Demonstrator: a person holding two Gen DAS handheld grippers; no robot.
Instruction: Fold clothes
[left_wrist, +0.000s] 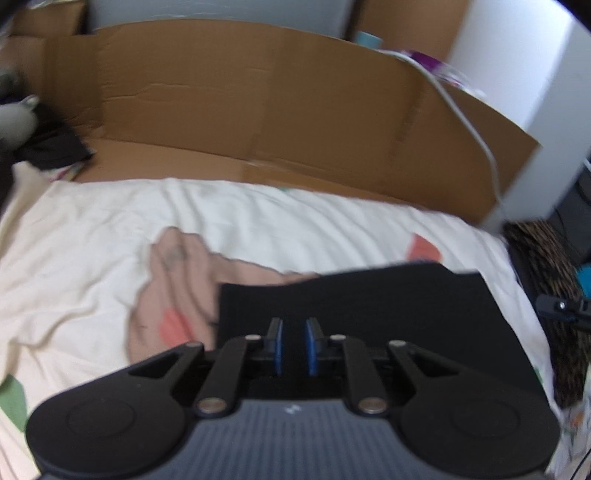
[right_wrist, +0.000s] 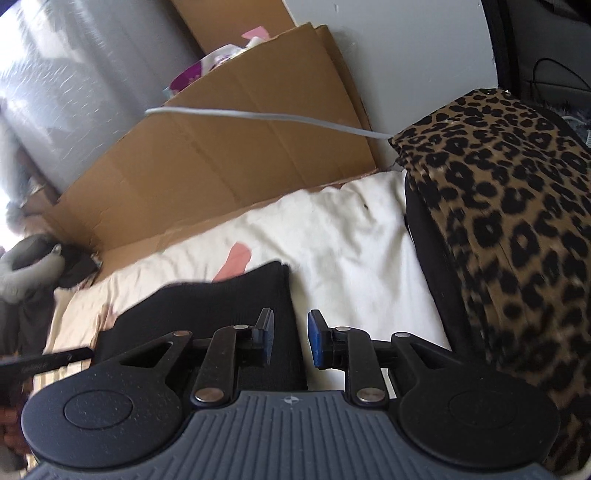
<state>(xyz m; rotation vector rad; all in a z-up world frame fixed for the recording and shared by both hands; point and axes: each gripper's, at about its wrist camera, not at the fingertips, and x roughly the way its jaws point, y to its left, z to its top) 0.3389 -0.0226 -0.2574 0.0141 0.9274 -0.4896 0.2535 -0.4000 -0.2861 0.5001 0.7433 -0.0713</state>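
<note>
Both grippers, left (left_wrist: 294, 345) and right (right_wrist: 291, 341), stood slightly spread, empty; black garment (left_wrist: 388, 306) looked soft, limp, best pinched at corners

we see a cream bedsheet (left_wrist: 258, 221) with pink and green patches spread over the bed. behind it a flattened cardboard sheet (left_wrist: 258, 99) leans against the wall, and a grey cable (right_wrist: 258, 116) runs across its face. a leopard-print cloth (right_wrist: 509, 221) drapes over something dark just beside the sheet, and a grey soft thing (right_wrist: 26, 269) sits at the far corner.
</note>
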